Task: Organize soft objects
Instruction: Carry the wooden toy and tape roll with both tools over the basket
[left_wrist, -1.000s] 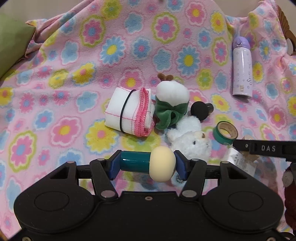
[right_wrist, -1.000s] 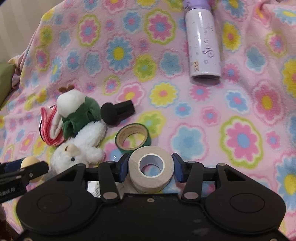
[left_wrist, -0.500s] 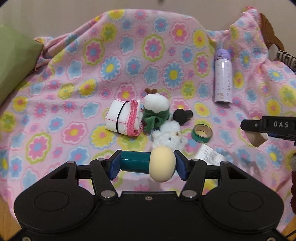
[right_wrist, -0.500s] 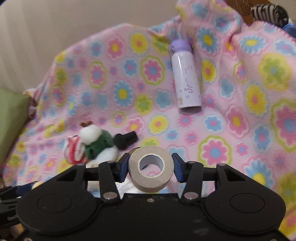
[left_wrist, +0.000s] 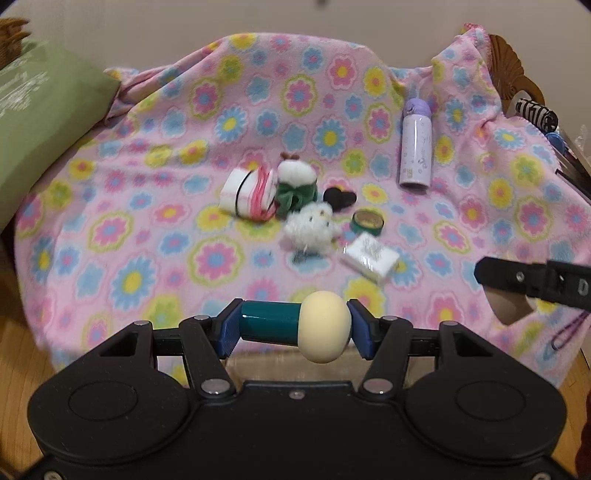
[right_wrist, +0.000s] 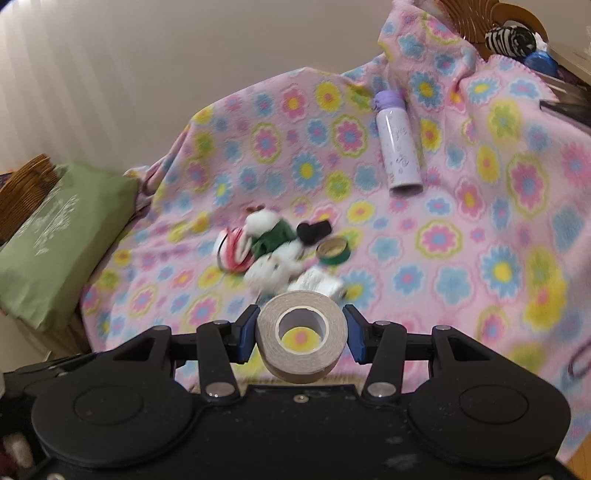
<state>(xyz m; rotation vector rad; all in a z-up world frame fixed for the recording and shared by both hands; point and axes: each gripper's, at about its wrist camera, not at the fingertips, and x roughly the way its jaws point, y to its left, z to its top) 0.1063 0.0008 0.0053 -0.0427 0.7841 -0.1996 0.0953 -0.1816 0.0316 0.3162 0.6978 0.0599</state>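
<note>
My left tongs (left_wrist: 293, 326) squeeze a teal stick with a cream ball (left_wrist: 295, 326). My right tongs (right_wrist: 301, 334) squeeze a tape roll (right_wrist: 301, 338). The fluffy toy (left_wrist: 312, 230) sits on the blanket (left_wrist: 110, 206). A loose squeeze could drop the roll.

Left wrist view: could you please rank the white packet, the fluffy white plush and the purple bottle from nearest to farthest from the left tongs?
1. White packet, just ahead, slightly right.
2. Fluffy white plush, behind the packet, nearer centre.
3. Purple bottle, far right, upright.
</note>
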